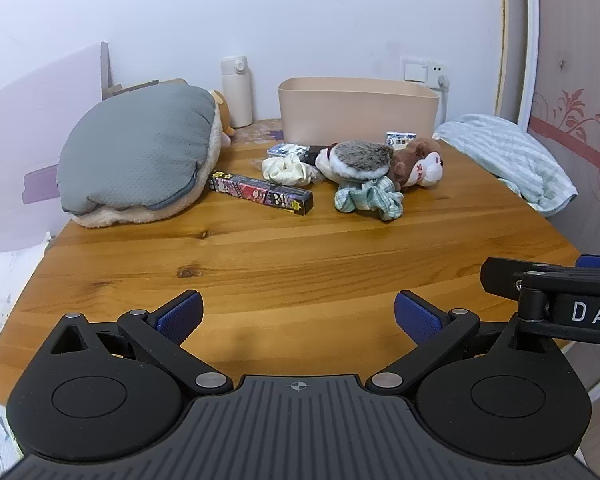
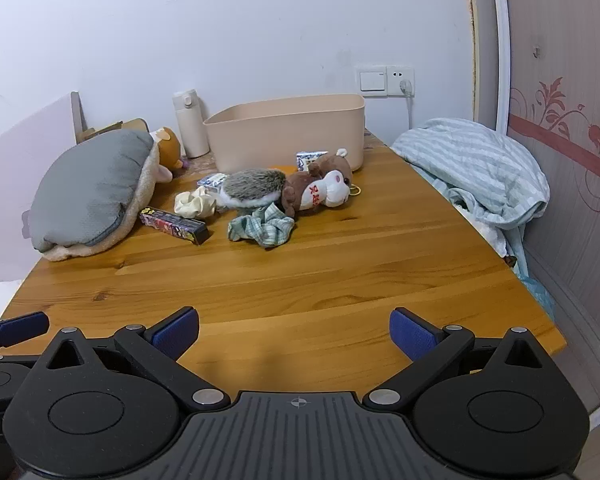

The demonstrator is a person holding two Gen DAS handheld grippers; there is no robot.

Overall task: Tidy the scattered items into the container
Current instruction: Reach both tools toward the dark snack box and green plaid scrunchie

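- Beige plastic container (image 1: 358,110), open-topped, upright at far edge of wooden table (image 1: 284,264), empty as far as visible.
- Long dark printed box (image 1: 261,192), flat, left of pile.
- Cream scrunchie (image 1: 285,169), beside box's far end.
- Grey-and-white plush (image 1: 356,160) on its side, touching brown monkey plush (image 1: 418,162).
- Green checked scrunchie (image 1: 368,199), nearest, against both plushes.
- Two small blue-white packets (image 1: 286,149), (image 1: 400,139), just before container.

Probably a home bedroom: striped bedding (image 2: 476,160), a plush pillow (image 1: 140,152) and wooden table (image 1: 300,256).
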